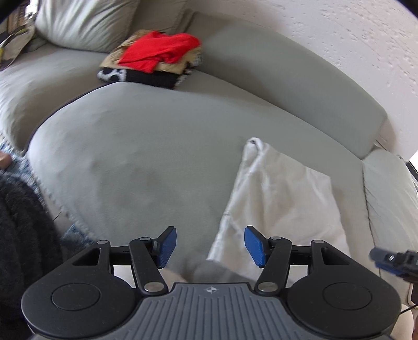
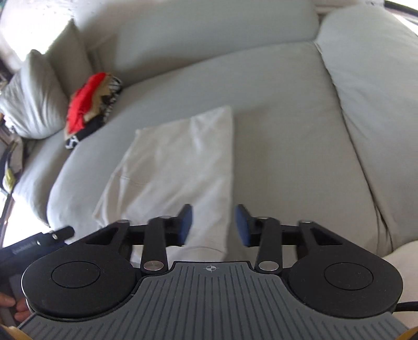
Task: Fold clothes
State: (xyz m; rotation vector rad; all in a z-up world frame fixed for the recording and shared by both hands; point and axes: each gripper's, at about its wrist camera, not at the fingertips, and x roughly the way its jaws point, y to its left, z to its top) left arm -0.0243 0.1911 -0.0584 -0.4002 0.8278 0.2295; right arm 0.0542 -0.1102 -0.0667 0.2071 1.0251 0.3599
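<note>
A white garment (image 1: 282,198) (image 2: 177,162) lies folded into a long rectangle on the grey sofa seat (image 1: 135,157) (image 2: 282,136). My left gripper (image 1: 210,247) hovers open above its near left edge, with the blue pads (image 1: 167,245) wide apart and nothing between them. Over the garment's near right edge my right gripper (image 2: 213,226) is open too, empty. Each gripper shows in the other's view: the right one (image 1: 392,261) at the right edge, the left one (image 2: 39,243) at lower left.
A stack of clothes, red (image 1: 159,51) (image 2: 83,102) on tan and black-and-white, sits at the far end of the seat beside a pale cushion (image 1: 83,21) (image 2: 31,99). Sofa back (image 2: 209,31) and armrest (image 2: 373,104) bound the seat. A dark fuzzy fabric (image 1: 23,235) is at left.
</note>
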